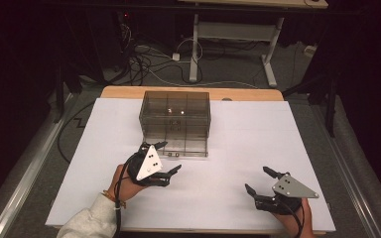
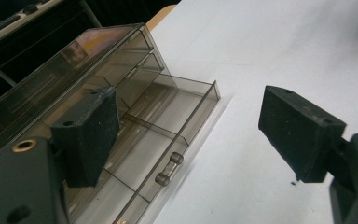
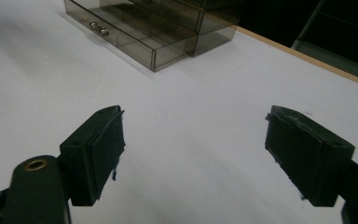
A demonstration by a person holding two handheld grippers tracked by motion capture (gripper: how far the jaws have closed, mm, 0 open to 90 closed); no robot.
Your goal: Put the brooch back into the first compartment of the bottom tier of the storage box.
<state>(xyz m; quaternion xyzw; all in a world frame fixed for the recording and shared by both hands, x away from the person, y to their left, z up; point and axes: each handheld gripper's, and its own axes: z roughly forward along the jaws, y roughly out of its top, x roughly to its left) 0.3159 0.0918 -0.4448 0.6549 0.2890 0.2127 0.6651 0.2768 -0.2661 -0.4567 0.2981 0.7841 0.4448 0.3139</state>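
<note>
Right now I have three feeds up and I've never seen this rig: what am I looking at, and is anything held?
A person holds a two-jaw tool in each hand. The high view looks down on the white table: left gripper beside a clear drawer box, right gripper apart on bare table. The other two views ride on the grippers, looking along their black jaws. The box's bottom drawer is pulled out, its small handle visible. Both grippers are open and hold nothing.

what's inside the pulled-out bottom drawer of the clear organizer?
The open drawer shows only bare divided compartments, nothing in them. Its rear part sits under the organizer, and one jaw of the left hand-held gripper covers a near compartment, so those can't be checked.
</note>
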